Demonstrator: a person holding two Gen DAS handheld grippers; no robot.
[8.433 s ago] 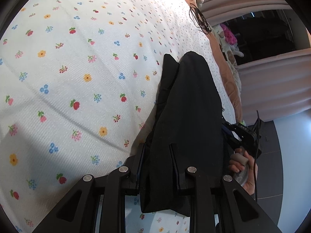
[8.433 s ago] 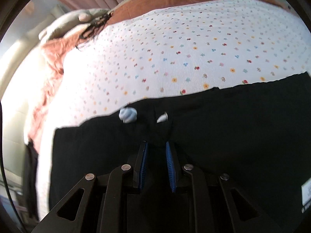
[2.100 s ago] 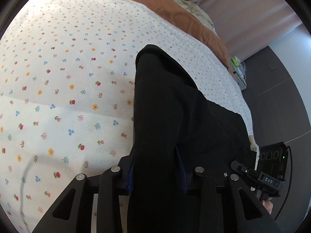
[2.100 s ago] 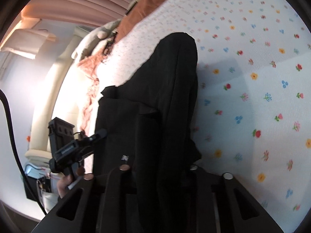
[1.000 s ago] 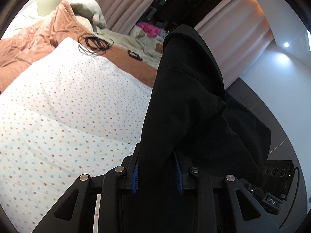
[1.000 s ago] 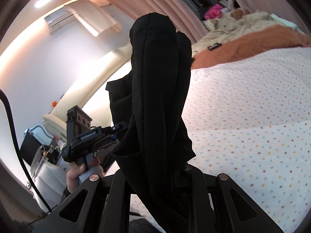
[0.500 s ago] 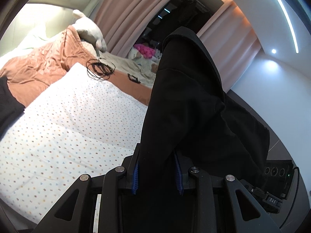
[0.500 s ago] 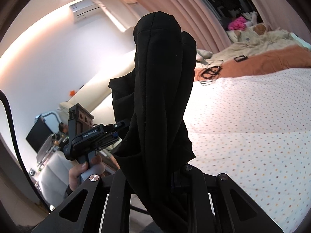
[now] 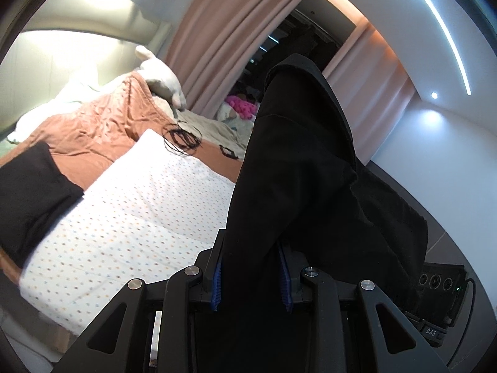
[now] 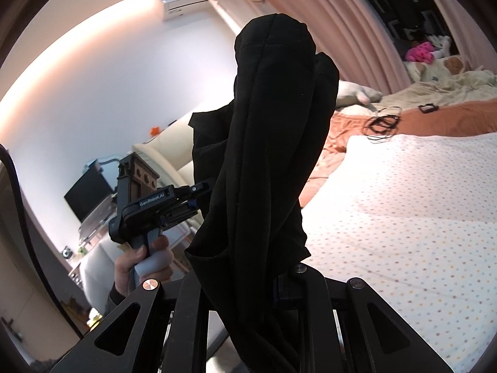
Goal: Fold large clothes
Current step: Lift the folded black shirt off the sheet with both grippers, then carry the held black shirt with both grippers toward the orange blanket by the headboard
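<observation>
I have one black garment (image 9: 298, 186) in view, bunched into a long fold and held off the bed (image 9: 130, 217) between both tongs. In each wrist view its long axis runs up and away from the tongs, the folded end pointing toward the curtains (image 9: 223, 40) and ceiling.

Left tongs (image 9: 250, 275): the blue pads (image 9: 216, 283) press on the cloth from both sides, gripping the garment. Right tongs (image 10: 248, 283): the fabric fills and covers the jaws entirely; they are nearly closed and clamped on the same garment.

In the right wrist view I count one hand (image 10: 146, 261) at the left, wrapped round the handle of the left tongs, with the cloth spanning to it.

The bed lies below and beyond: one dotted white cover, one rust-brown quilt (image 9: 99, 124) at the far end, one coil of black cable (image 9: 183, 138) on it. A second dark cloth (image 9: 28, 199) rests at the bed's left edge.
</observation>
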